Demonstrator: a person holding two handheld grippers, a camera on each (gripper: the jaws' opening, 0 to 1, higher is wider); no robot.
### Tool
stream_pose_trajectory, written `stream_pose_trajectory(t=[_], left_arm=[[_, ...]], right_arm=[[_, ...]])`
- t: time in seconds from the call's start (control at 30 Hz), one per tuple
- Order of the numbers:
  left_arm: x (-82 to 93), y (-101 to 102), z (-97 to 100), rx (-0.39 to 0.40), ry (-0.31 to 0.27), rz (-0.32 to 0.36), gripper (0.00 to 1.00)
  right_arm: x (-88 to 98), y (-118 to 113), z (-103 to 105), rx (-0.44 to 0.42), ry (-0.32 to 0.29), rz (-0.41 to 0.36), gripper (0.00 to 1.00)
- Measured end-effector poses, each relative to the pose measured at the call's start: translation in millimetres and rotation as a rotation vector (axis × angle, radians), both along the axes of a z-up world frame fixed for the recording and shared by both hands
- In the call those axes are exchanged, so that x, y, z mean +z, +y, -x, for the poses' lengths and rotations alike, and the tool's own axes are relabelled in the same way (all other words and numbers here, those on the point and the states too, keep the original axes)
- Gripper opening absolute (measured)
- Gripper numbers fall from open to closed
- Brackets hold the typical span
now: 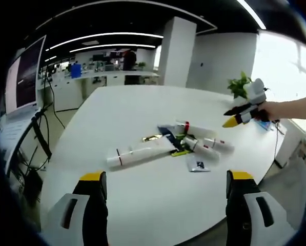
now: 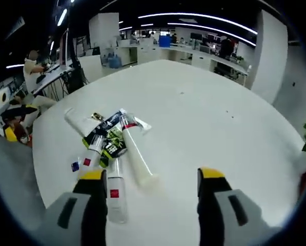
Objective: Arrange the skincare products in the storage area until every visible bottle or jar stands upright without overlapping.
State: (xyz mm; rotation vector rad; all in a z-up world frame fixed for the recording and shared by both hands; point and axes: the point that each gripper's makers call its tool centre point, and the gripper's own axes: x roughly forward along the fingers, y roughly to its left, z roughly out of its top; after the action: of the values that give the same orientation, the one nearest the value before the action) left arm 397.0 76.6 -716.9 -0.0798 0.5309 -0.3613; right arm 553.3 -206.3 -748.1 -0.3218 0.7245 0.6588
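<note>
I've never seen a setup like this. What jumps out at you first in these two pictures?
The jumble of skincare tubes and packets lying flat and overlapping in the middle of the big white table draws the eye first; none stands upright. Next come the yellow-tipped jaws rising from the bottom of each view, spread apart and empty: the left gripper and the right gripper. In the left gripper view, a hand holds that right gripper above the table's right side.

Open office; white table [image 1: 142,205]; ceiling strip-lights [image 1: 106,35]

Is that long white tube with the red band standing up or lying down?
Lying down. The white tube rests lengthwise on the table, beside the other toppled bottles.
</note>
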Motion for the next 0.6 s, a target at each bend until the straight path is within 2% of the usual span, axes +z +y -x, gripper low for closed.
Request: stream_pose_trajectory(t=[0.33,0.6], left_arm=[[-4.8,-3,0.2,-0.016,0.006,-0.010,0.96],[-2.7,1,-1.1,0.008,0.002,0.012,0.96]], right_arm=[[-23.6,15,-12,0.094,0.059,0.117,0.64],[-38.9,43,-23,0.203,0.110,0.173,0.59]])
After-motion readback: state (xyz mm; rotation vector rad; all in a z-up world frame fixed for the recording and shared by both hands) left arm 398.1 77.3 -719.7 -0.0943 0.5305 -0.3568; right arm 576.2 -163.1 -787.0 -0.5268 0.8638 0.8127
